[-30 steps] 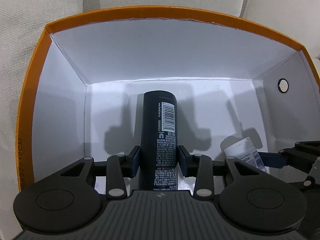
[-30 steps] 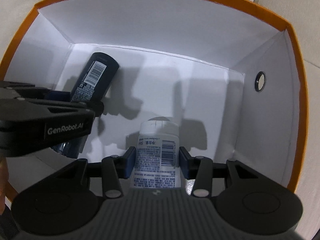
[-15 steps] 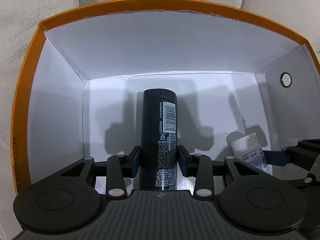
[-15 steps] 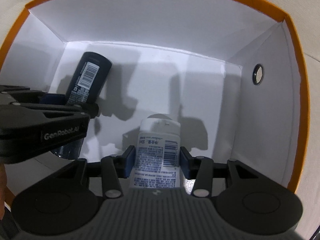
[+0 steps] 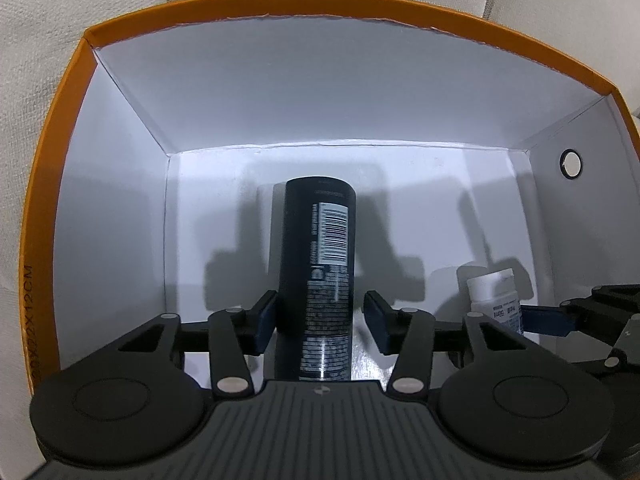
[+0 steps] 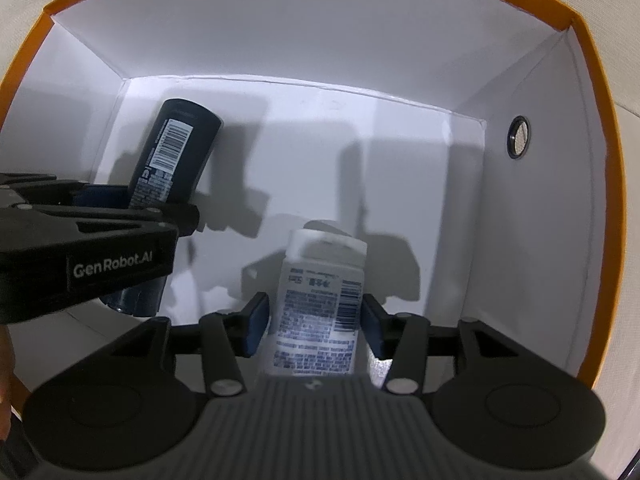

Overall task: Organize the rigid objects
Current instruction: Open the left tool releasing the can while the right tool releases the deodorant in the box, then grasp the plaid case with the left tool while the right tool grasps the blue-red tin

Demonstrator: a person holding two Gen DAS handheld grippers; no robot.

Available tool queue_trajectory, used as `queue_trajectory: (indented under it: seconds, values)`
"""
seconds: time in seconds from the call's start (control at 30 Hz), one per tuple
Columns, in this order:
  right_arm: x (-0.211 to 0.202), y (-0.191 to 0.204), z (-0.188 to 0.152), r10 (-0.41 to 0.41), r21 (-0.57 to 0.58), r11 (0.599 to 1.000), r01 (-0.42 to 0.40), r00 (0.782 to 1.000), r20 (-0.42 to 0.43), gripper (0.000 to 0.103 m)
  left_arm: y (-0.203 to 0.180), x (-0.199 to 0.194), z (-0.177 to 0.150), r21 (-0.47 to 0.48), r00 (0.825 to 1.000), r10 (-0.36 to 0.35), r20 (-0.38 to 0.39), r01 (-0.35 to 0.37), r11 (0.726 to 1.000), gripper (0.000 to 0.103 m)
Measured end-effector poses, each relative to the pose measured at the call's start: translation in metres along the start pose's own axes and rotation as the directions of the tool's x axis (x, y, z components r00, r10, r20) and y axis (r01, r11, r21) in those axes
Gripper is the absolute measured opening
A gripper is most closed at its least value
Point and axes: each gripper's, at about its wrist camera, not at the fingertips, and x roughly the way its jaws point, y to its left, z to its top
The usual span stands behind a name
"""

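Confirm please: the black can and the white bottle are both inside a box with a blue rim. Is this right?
Not quite. The box's rim is orange, not blue; the left wrist view shows it plainly. The rest holds: the black can and the white bottle are both inside that box.

Both fisheye views look steeply down from close above into the orange-rimmed white cardboard box (image 5: pixel 256 4), each from behind its own tongs. The left wrist view faces the box's far wall, with the left tongs (image 5: pixel 320 320) in its foreground. The right wrist view sits further right, above the right tongs (image 6: pixel 314 320). They share the box floor, the tall black cylindrical can (image 5: pixel 320 248) (image 6: pixel 176 160), the small white plastic bottle (image 5: pixel 496 296) (image 6: pixel 320 300) and the round metal-ringed hole (image 5: pixel 571 163) (image 6: pixel 519 136) in the right wall.
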Motion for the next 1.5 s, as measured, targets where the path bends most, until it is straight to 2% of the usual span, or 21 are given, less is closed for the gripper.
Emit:
queue_trajectory:
  seconds: [0.13,0.2,0.47,0.6,0.73,0.87,0.9,1.0,1.2,1.4,1.5]
  values:
    - [0.000,0.000,0.000,-0.003,-0.001,1.000,0.003,1.000,0.002,0.055,0.002,-0.001,0.001,-0.010,1.000,-0.005,0.002,0.005,1.000,0.062]
    - [0.000,0.000,0.000,-0.003,0.002,1.000,0.003,1.000,0.005,0.057,0.002,-0.001,0.001,-0.015,1.000,-0.007,0.000,0.007,1.000,0.069]
    - [0.000,0.000,-0.004,-0.009,0.006,1.000,0.008,1.000,0.017,0.060,0.006,-0.003,0.000,-0.034,1.000,-0.020,0.006,0.020,0.999,0.072]
    - [-0.005,0.001,-0.006,-0.021,0.005,1.000,0.021,0.998,0.054,0.065,0.013,-0.007,0.000,-0.066,0.999,-0.033,0.014,0.033,0.997,0.075]
    - [-0.013,0.003,-0.011,-0.035,0.005,0.999,0.035,0.994,0.100,0.068,0.022,-0.014,-0.002,-0.105,0.997,-0.060,0.054,0.065,0.992,0.075]
    - [-0.029,0.005,-0.021,-0.049,-0.014,0.999,0.052,0.983,0.177,0.071,0.030,-0.038,-0.006,-0.104,0.981,-0.121,0.153,0.138,0.985,0.076]
    - [-0.034,0.006,-0.025,-0.054,-0.028,0.998,0.060,0.980,0.193,0.071,0.032,-0.046,-0.006,-0.109,0.975,-0.138,0.173,0.158,0.981,0.079]
    - [-0.053,0.007,-0.037,-0.066,-0.054,0.995,0.082,0.965,0.252,0.071,0.037,-0.066,-0.011,-0.120,0.963,-0.172,0.209,0.200,0.972,0.080]
    - [-0.107,0.005,-0.064,-0.034,-0.034,0.998,0.050,0.931,0.364,0.074,0.039,-0.121,-0.039,-0.084,0.944,-0.159,0.289,0.190,0.978,0.081]
    - [-0.172,-0.002,-0.115,-0.018,0.011,1.000,0.015,0.878,0.478,0.088,0.045,-0.180,-0.095,-0.044,0.918,-0.166,0.360,0.194,0.980,0.090]
    - [-0.194,-0.003,-0.150,0.002,0.041,0.999,-0.027,0.861,0.508,0.089,0.058,-0.191,-0.134,-0.023,0.917,-0.161,0.365,0.182,0.983,0.090]
